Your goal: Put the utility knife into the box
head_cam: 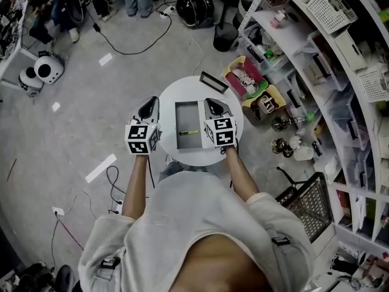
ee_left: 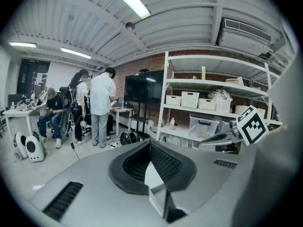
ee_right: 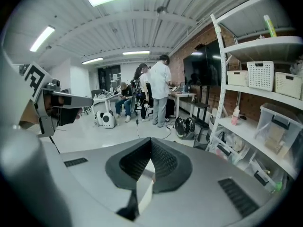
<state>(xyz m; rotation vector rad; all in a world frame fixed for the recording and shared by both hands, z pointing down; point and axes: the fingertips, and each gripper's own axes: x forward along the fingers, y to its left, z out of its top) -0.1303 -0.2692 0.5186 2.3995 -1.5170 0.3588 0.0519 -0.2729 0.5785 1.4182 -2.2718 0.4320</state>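
Observation:
An open grey box [head_cam: 179,124] lies in the middle of the small round white table [head_cam: 182,93]. Inside it, near the edge closest to me, rests a slim utility knife [head_cam: 188,132] with a yellow-green stripe. My left gripper [head_cam: 148,106] is held above the table's left edge, its jaws shut with nothing in them [ee_left: 150,144]. Over the box's right side my right gripper [head_cam: 211,104] is also shut and empty [ee_right: 151,142]. Both point level across the room, away from the box. Each gripper view shows the other gripper's marker cube [ee_left: 251,124] [ee_right: 34,82].
A flat black item [head_cam: 213,81] lies at the table's far edge. Shelving [head_cam: 316,47] with bins and baskets curves along the right, with floor bins [head_cam: 246,81] and a wire basket [head_cam: 307,201] near the table. Cables cross the floor on the left. People stand at the back [ee_right: 160,89].

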